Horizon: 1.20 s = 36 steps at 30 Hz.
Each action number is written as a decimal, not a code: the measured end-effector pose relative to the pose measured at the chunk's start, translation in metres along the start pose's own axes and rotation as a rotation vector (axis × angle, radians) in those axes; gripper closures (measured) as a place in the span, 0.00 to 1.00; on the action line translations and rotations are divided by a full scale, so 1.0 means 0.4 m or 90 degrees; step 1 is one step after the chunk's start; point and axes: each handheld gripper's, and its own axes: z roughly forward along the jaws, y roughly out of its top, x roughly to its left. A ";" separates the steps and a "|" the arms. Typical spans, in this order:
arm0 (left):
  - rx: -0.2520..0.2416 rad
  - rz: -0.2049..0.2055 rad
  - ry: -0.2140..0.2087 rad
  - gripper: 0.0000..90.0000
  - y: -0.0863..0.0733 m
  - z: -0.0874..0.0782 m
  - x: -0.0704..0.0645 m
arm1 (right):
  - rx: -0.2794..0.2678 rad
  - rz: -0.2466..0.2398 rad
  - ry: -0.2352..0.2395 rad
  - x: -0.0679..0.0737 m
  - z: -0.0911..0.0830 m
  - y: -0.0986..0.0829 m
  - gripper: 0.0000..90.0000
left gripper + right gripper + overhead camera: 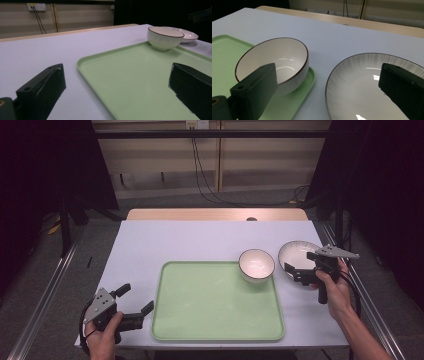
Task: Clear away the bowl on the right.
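Note:
A light green tray (210, 310) lies in the middle of the white table. A white bowl (256, 265) with a dark rim sits on the tray's far right corner; it also appears as the bowl (165, 38) and the bowl (274, 62) in the gripper views. A shallow white plate (296, 254) rests on the table just right of the tray, seen again as the plate (372, 85). My right gripper (301, 271) is open, its jaws over the plate's near edge and close to the bowl. My left gripper (136, 299) is open by the tray's near left edge (82, 67).
The table (150, 245) has bare room behind and left of the tray. A wooden strip (215, 214) runs along its far edge. Metal rails flank the table, and cables (200, 175) hang down the back wall.

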 end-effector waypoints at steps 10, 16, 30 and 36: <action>0.000 -0.001 0.000 0.01 0.001 0.000 -0.003 | -0.016 -0.022 -0.006 0.041 -0.055 -0.036 0.02; 0.002 0.004 -0.001 0.01 0.001 0.000 -0.004 | -0.013 -0.029 -0.007 0.065 -0.086 -0.076 0.02; 0.002 0.000 0.000 0.01 0.000 0.004 -0.006 | -0.007 -0.028 -0.017 0.076 -0.155 -0.148 0.02; 0.002 0.002 -0.002 0.01 0.000 0.004 -0.002 | -0.020 -0.021 -0.027 0.083 -0.185 -0.176 0.02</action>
